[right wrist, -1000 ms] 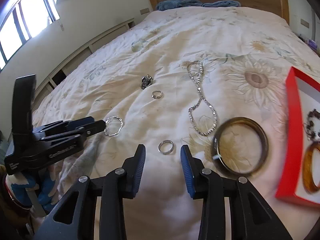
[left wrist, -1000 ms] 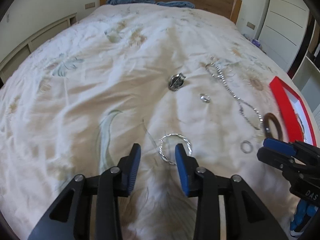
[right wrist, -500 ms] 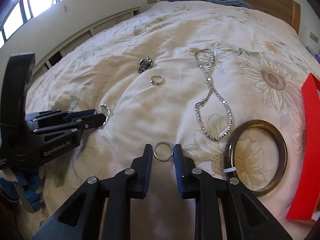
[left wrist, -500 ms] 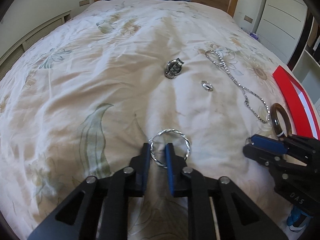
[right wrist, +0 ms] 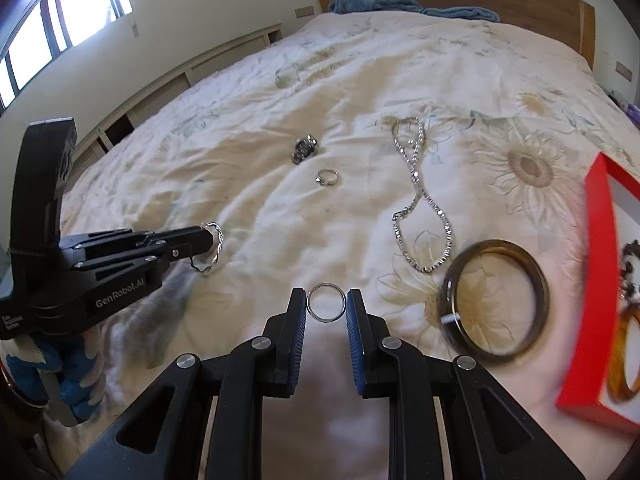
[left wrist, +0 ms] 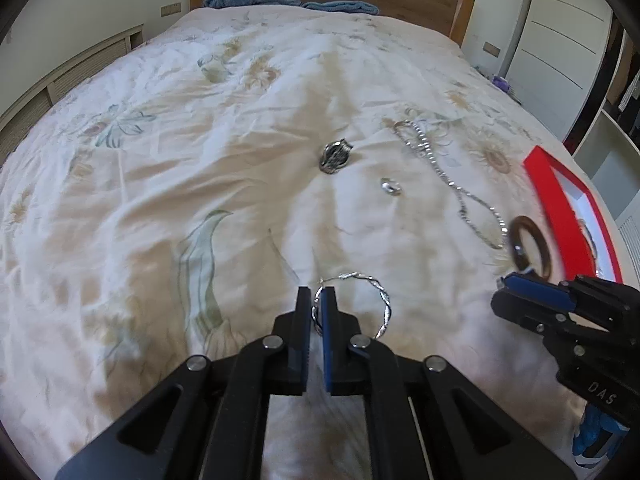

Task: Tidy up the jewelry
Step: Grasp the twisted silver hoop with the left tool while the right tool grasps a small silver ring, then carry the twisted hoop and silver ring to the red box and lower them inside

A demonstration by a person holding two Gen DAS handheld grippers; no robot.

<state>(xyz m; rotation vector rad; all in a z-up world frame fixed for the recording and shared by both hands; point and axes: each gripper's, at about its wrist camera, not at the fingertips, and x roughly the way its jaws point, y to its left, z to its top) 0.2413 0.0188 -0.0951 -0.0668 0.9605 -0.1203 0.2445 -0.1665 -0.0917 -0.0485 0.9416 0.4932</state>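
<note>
A: Left wrist view: the left tongs point(left wrist: 316, 312) are closed on the rim of the hoop point(left wrist: 362, 304), a twisted silver wire ring lying on the bed point(left wrist: 160, 200), well to the left of the red box point(left wrist: 560, 216).

B: And the right tongs point(right wrist: 326, 312)?

A: They pinch the plain band point(right wrist: 326, 308) across its width, a thin, smooth metal ring. It sits close to the box, with only the bangle point(right wrist: 496, 300) between them.

B: How should the lift go?

A: Straight up and slow, I think. The duvet is soft and creased, so a drag could snag the twisted wire. The band is slick and round; any loosening and it may pop out, so hold the squeeze steady and keep the tongs level on the way to the box.

B: What else waits?

A: The bangle is dark, glossy and rigid, right beside the box. The chain point(right wrist: 416, 200) is limp and beaded, looped just beyond the bangle. Farther from the box are a small ring point(right wrist: 327, 178) and a watch point(right wrist: 304, 148) with a metal strap.

B: Anything in the box?

A: An amber bangle point(right wrist: 626, 356) and something dark and beaded, too cut off to name.
</note>
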